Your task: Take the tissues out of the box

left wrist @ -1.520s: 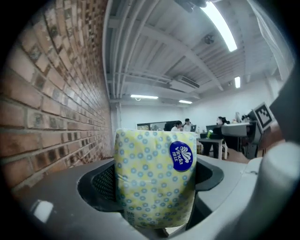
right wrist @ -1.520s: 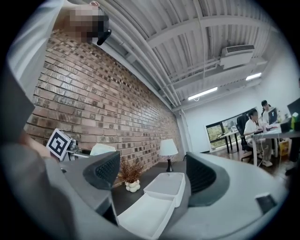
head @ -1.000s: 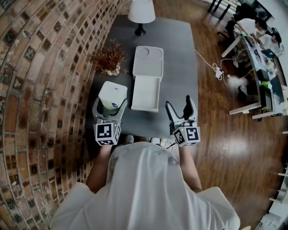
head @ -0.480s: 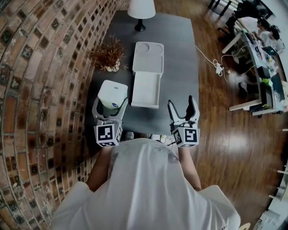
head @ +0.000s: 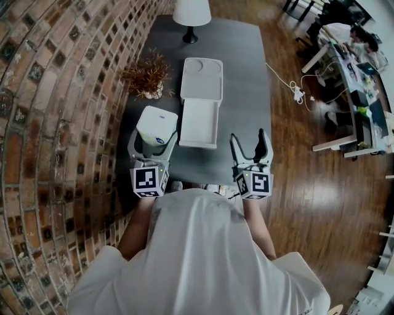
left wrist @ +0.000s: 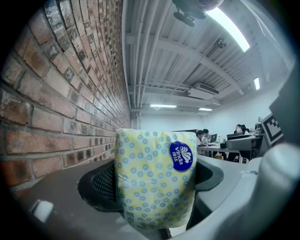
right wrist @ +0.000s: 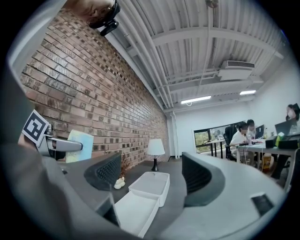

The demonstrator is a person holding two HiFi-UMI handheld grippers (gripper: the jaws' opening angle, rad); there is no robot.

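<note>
My left gripper (head: 154, 140) is shut on a tissue pack (head: 157, 125) and holds it above the table's near left corner. In the left gripper view the tissue pack (left wrist: 155, 180) is pale yellow with blue rings and a blue logo, and it stands upright between the dark pads (left wrist: 101, 185). The white box (head: 202, 81) lies open in the middle of the dark table (head: 243, 74), its lid (head: 199, 125) folded out toward me. Both look empty. My right gripper (head: 249, 146) hovers open over the near right edge with nothing between its fingers. In the right gripper view the box (right wrist: 151, 184) lies ahead.
A white lamp (head: 192, 13) stands at the table's far end. A dried plant (head: 148, 77) sits by the brick wall (head: 55, 123) on the left. A white cable (head: 295, 92) lies on the wooden floor to the right. People sit at desks (head: 360, 74) far right.
The left gripper and the tissue pack have shifted slightly forward and to the right. The right gripper has hardly moved.
</note>
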